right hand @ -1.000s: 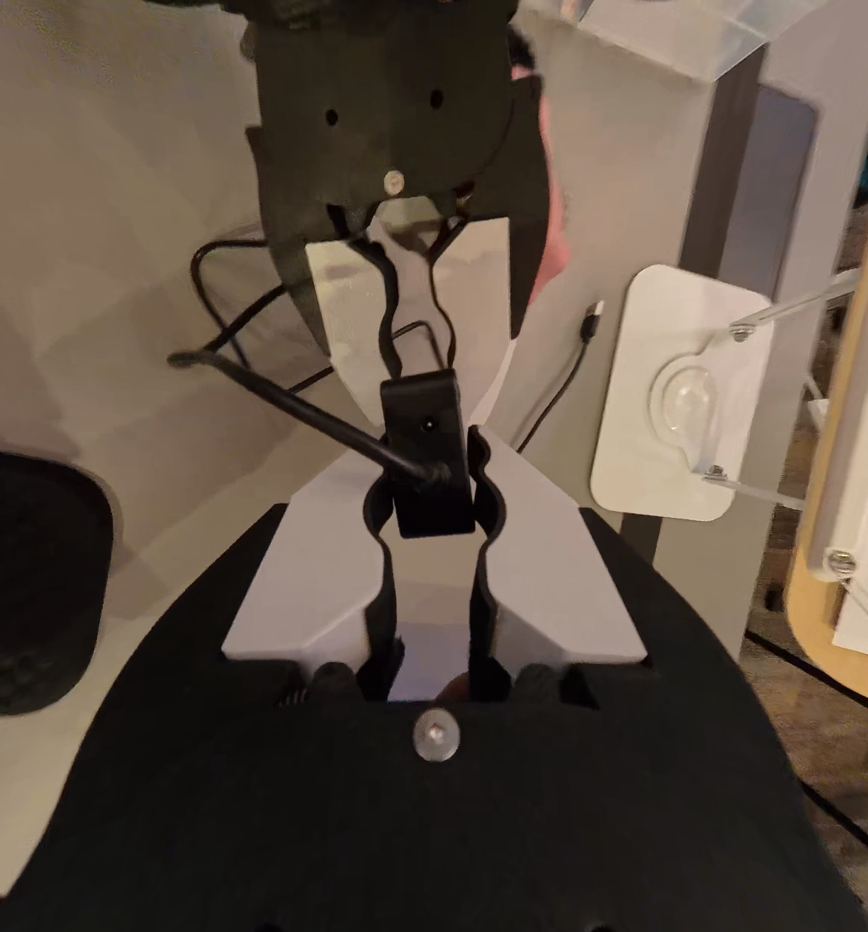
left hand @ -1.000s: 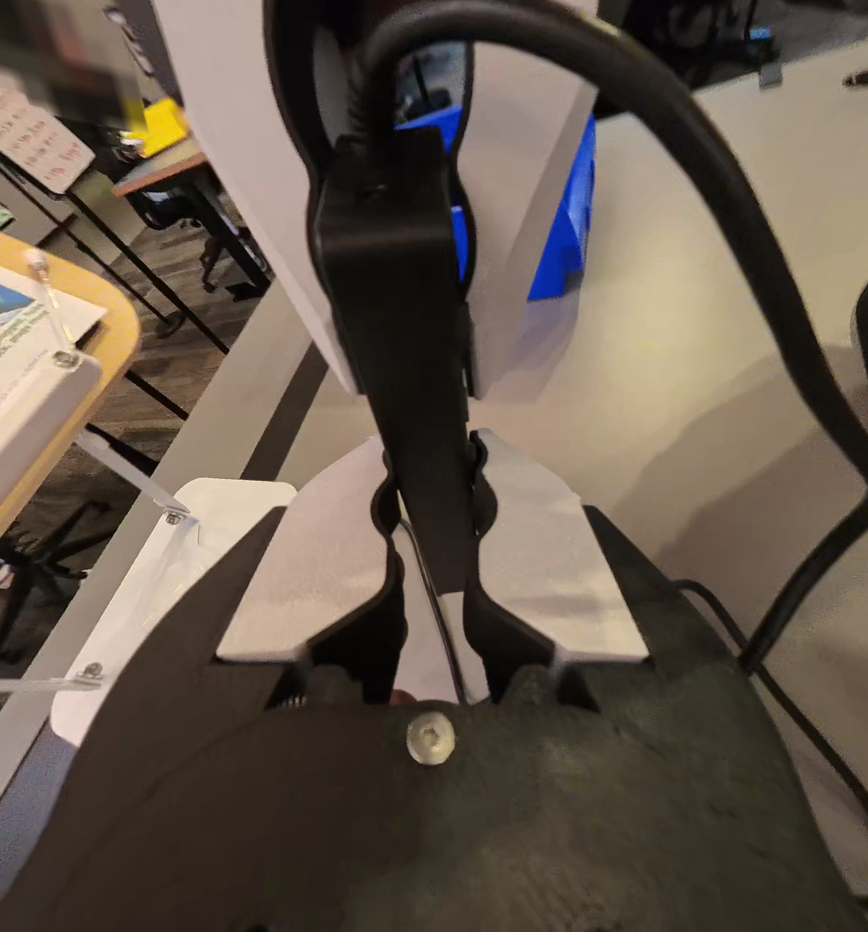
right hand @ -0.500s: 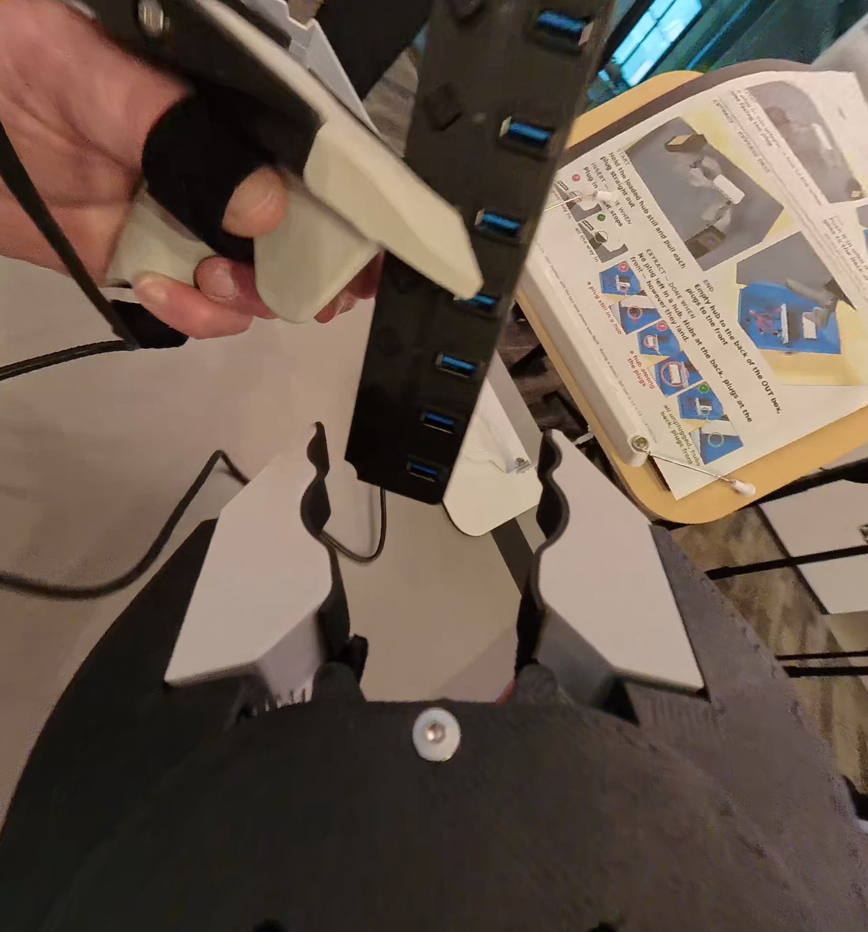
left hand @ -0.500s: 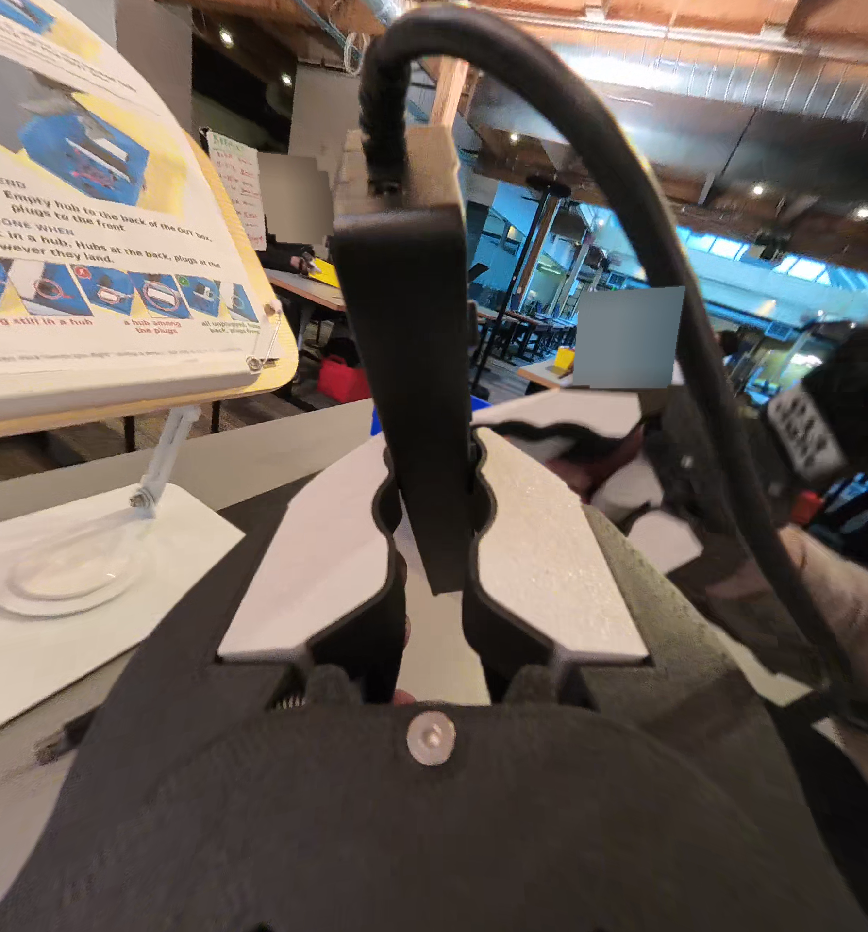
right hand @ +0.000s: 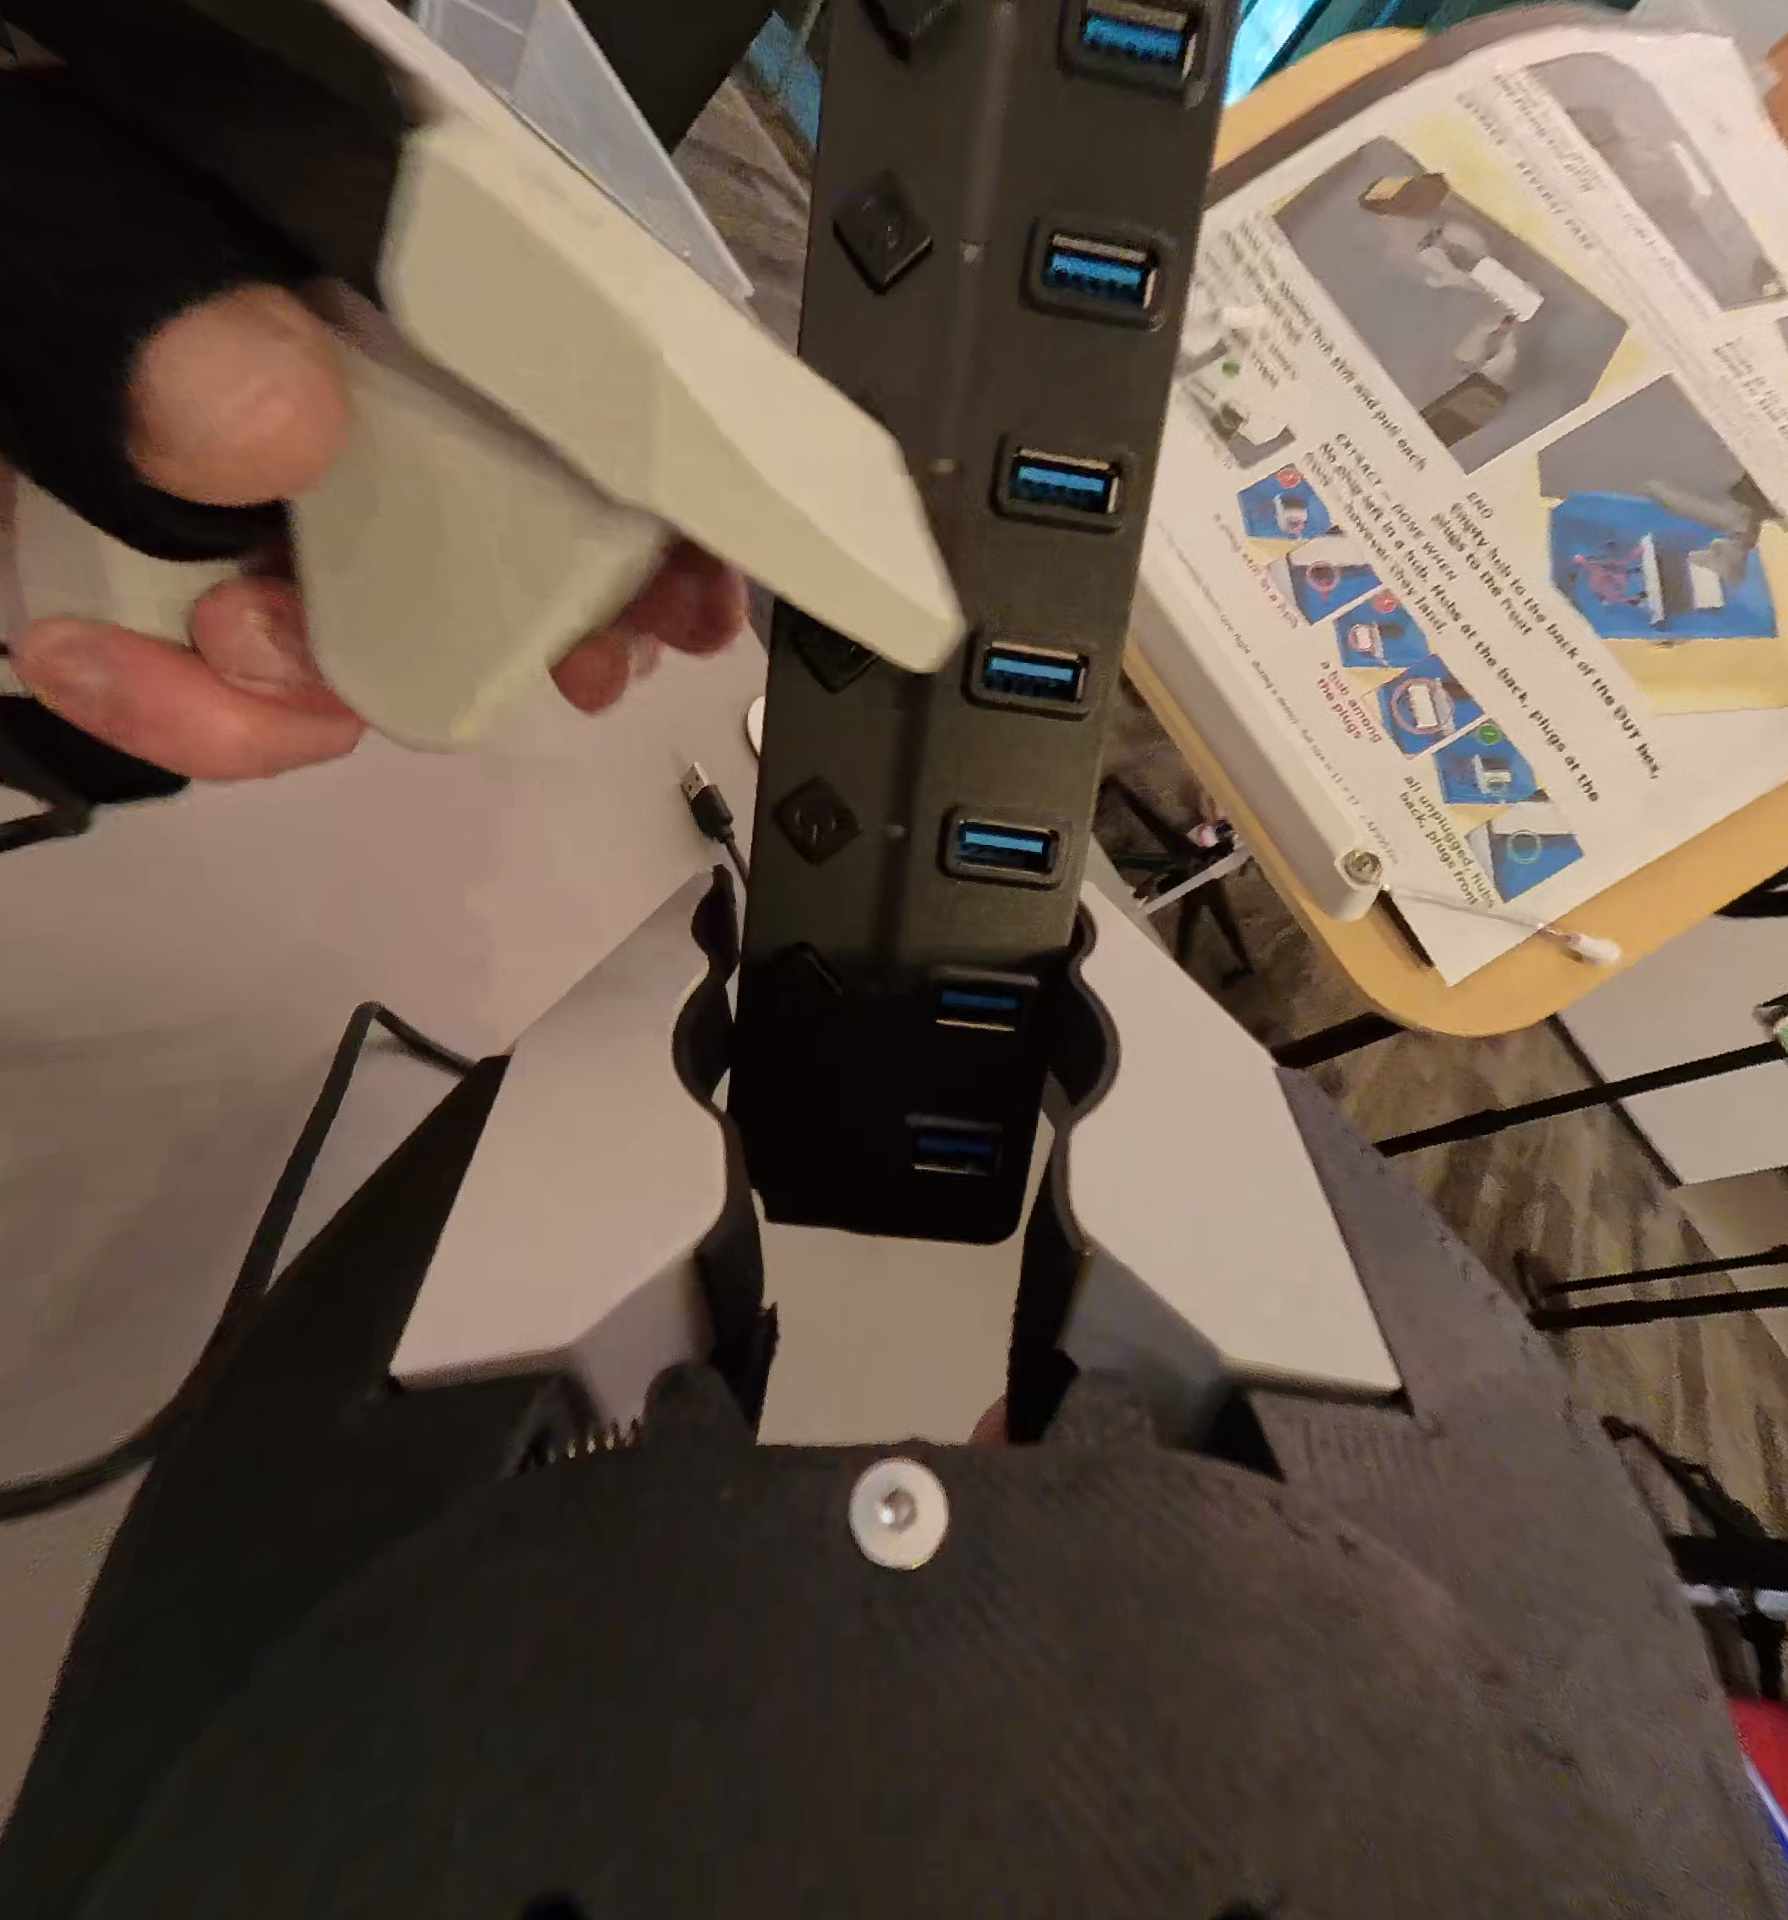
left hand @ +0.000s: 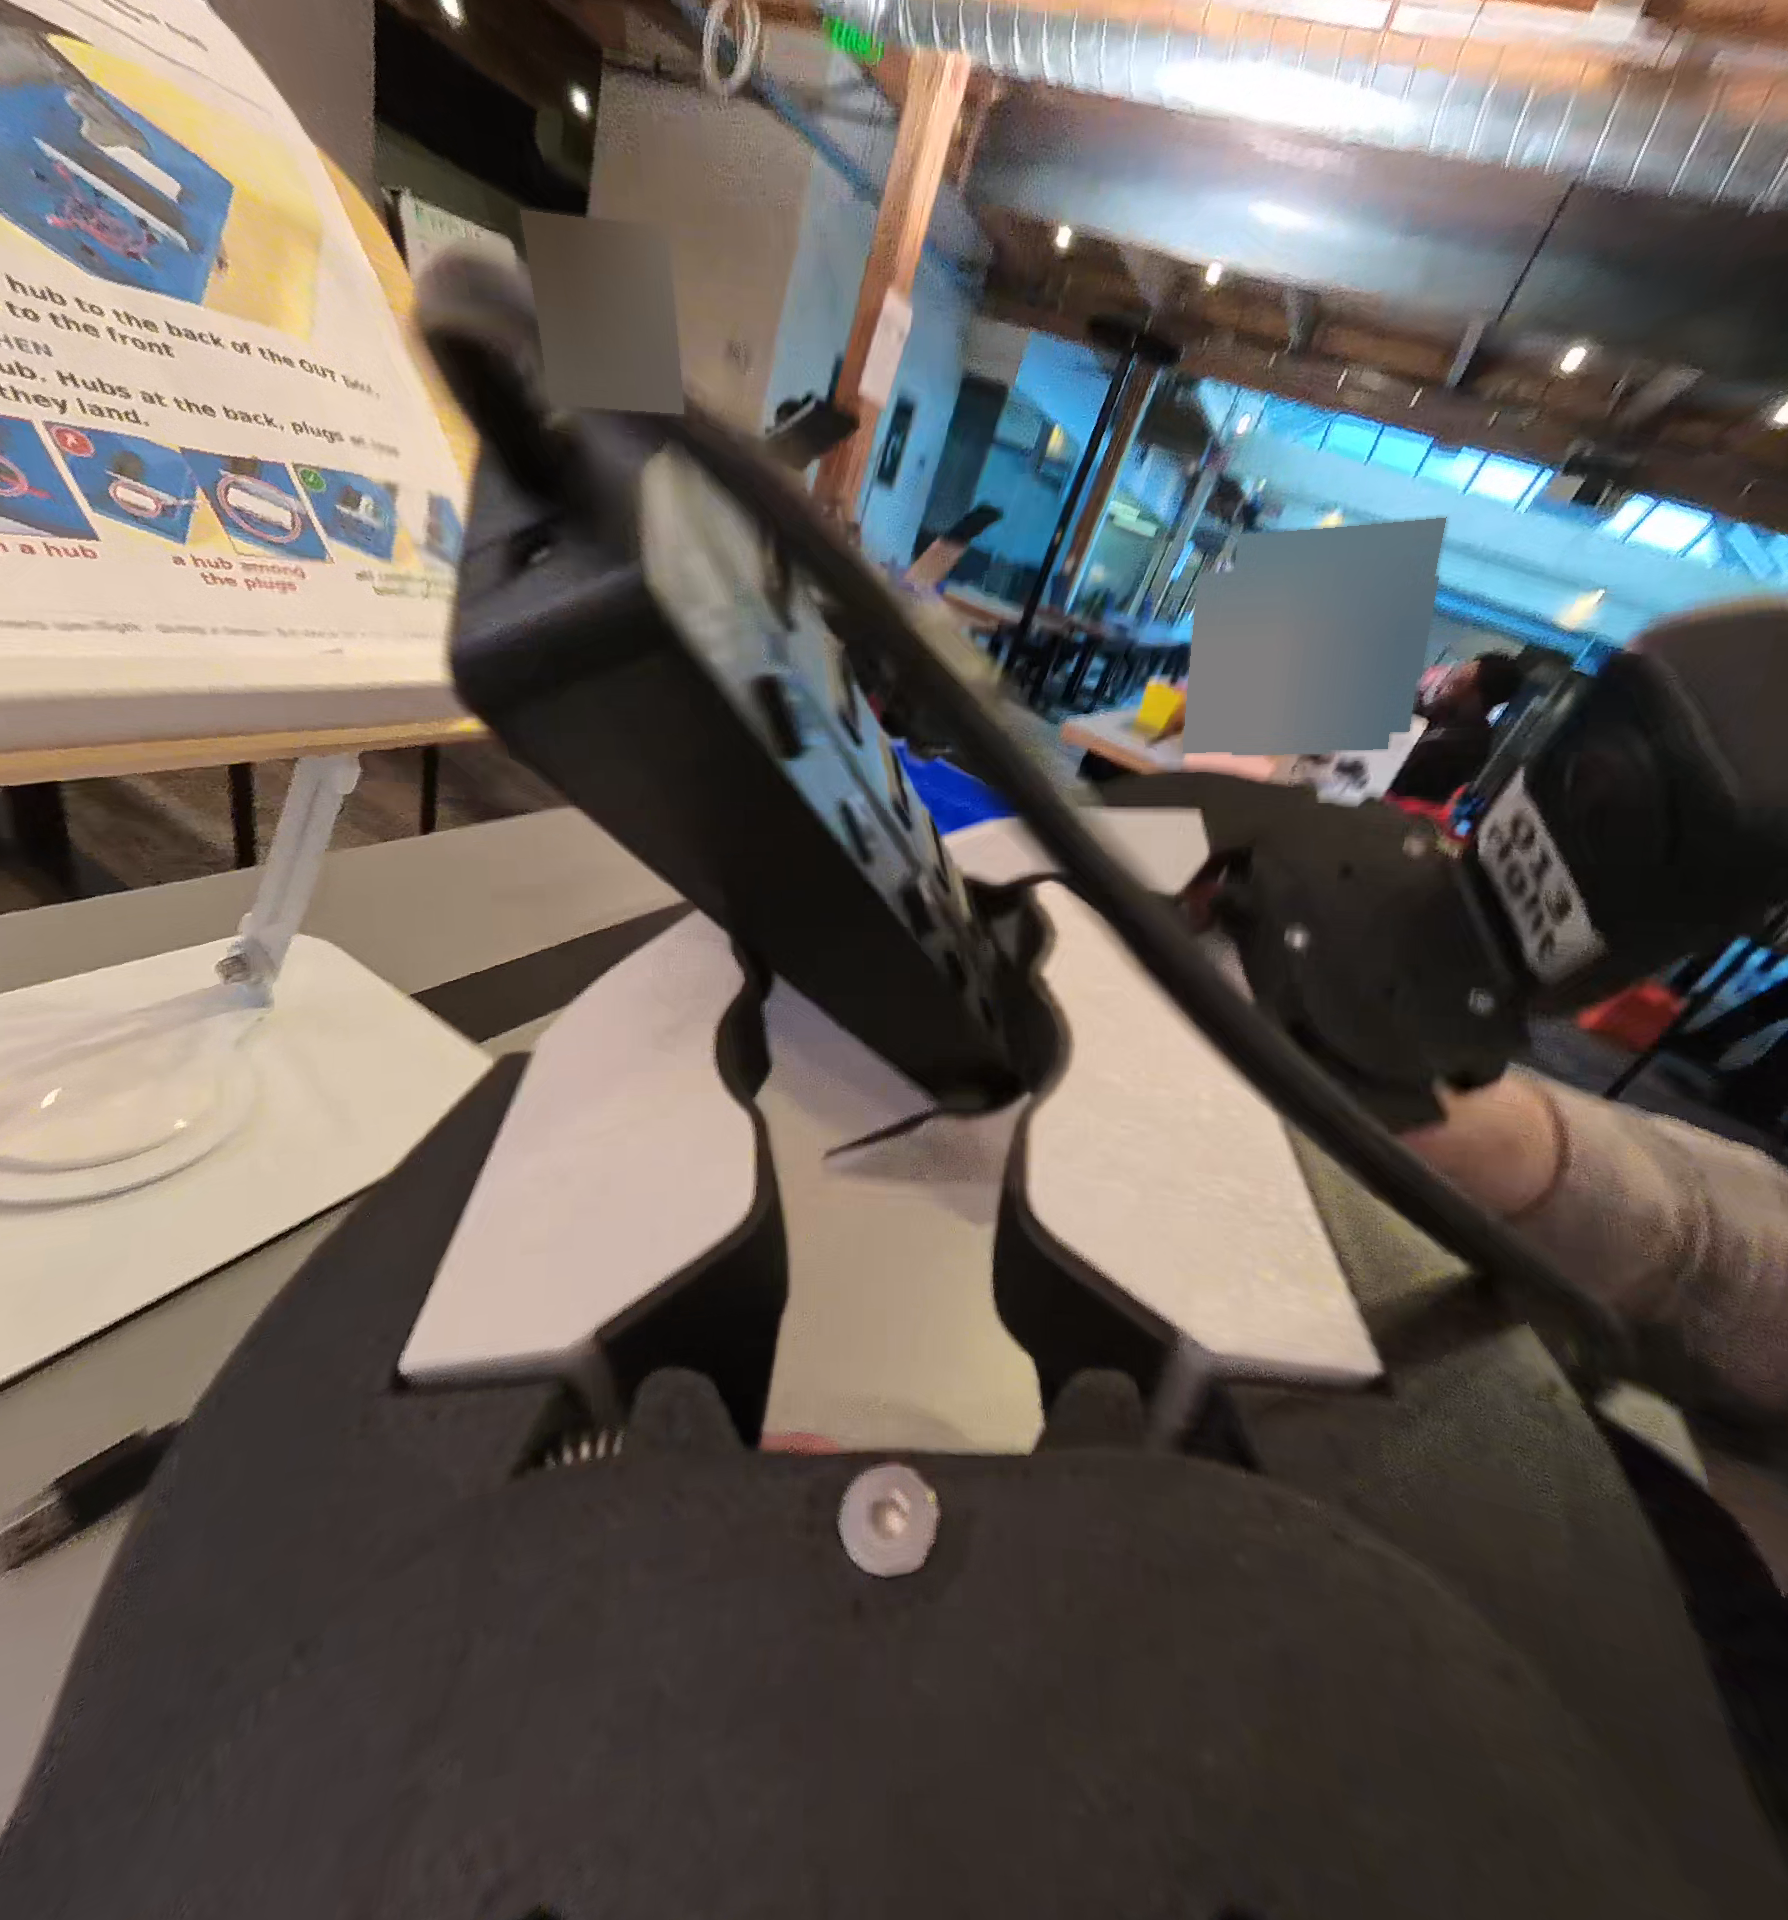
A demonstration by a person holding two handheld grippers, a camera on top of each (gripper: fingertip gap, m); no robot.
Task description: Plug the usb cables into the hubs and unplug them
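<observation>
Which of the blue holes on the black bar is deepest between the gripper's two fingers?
The bottom blue port, last in the row on the black hub. It sits lowest between the right hand-held gripper fingers; most of the others are above them.

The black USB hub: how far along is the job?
Nothing is plugged in yet: the hub shows only empty blue ports. In hand: the right hand-held gripper clamps its lower end. Left: plugging in the loose cable plug lying on the table, then unplugging.
</observation>
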